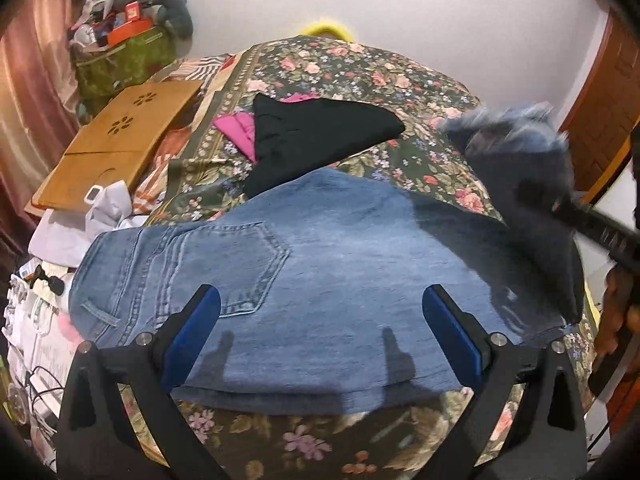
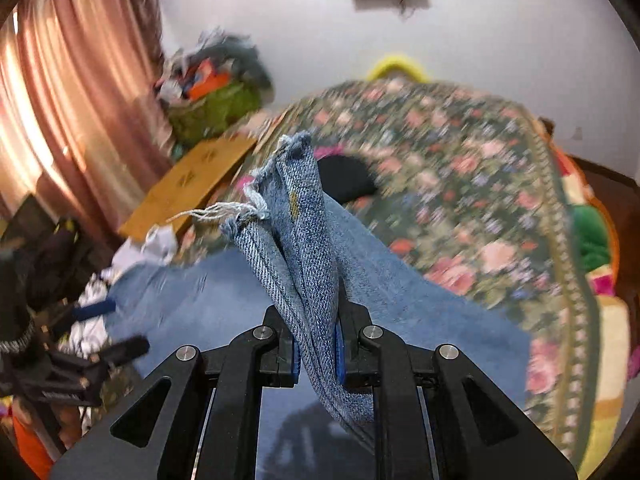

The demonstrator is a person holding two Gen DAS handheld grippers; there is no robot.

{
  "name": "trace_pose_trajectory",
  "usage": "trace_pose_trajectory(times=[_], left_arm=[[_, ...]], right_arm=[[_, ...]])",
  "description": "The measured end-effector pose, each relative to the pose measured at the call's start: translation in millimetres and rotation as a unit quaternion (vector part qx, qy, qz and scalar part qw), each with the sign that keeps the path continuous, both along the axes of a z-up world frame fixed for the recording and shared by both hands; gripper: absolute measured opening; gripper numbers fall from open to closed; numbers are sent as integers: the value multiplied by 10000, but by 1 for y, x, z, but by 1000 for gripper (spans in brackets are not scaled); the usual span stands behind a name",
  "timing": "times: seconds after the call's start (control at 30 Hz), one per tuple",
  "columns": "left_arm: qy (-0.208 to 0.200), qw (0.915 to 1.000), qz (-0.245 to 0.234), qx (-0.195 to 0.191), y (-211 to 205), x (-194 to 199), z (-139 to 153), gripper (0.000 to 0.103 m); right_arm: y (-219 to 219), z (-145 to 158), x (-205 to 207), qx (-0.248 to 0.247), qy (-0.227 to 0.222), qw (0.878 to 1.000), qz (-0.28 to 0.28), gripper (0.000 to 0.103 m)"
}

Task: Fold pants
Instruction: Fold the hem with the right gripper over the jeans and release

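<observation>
Our right tongs [image 2: 316,354] are pinching the frayed hem end of the jeans [image 1: 320,272], the denim bunched in vertical folds between the blue pads, loose white threads trailing from its edge. Our left tongs [image 1: 320,328] stand spread wide above the cloth, gripping nothing. The jeans are faded blue, lying flat on the floral bedspread [image 1: 360,64] with a back pocket and belt loop facing up, and one leg end lifted at the right. Beyond them lies a black garment [image 1: 320,128].
</observation>
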State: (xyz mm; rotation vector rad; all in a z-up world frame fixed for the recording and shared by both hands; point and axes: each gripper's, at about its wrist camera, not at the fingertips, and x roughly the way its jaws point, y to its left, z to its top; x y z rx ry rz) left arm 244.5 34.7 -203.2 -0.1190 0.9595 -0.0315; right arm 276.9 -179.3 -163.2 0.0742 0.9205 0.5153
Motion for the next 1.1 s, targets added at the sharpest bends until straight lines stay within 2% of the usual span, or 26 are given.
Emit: trace_pose_trajectory(times=[0.13,0.23,0.33,0.37,0.4,0.6,0.73,0.93,1.1], left_arm=[[17,10000,63,-3,6,-2,-2,102],[32,10000,85,-19,7,-4,-2,102],[20,10000,80,-13,7,-4,-1,102],[14,10000,70,-14,6,-4,-1,102],[12,10000,61,-14,5,-3,0,102],[-104,9999,-110,66,-11,1,13,102],[-170,9994,-302,78,-25,8,21,102],[-156,9979,-616,126,-54,28,26,102],[-16,9960,-885,146,-82,50,22,102]], right_arm=[[18,-29,-3,-113,586,9980,222,16],[29,-41,-10,-200,955,9945,391,23],[33,-38,-23,-195,936,9939,544,44],[34,-35,-27,-221,903,9940,573,54],[34,-32,-31,-254,868,9940,616,59],[17,-13,-46,-105,652,9959,619,59],[-9,5,-50,-7,373,9987,336,62],[-55,23,-50,-285,-218,9991,-212,64],[-93,16,-38,-166,-94,9977,-652,64]])
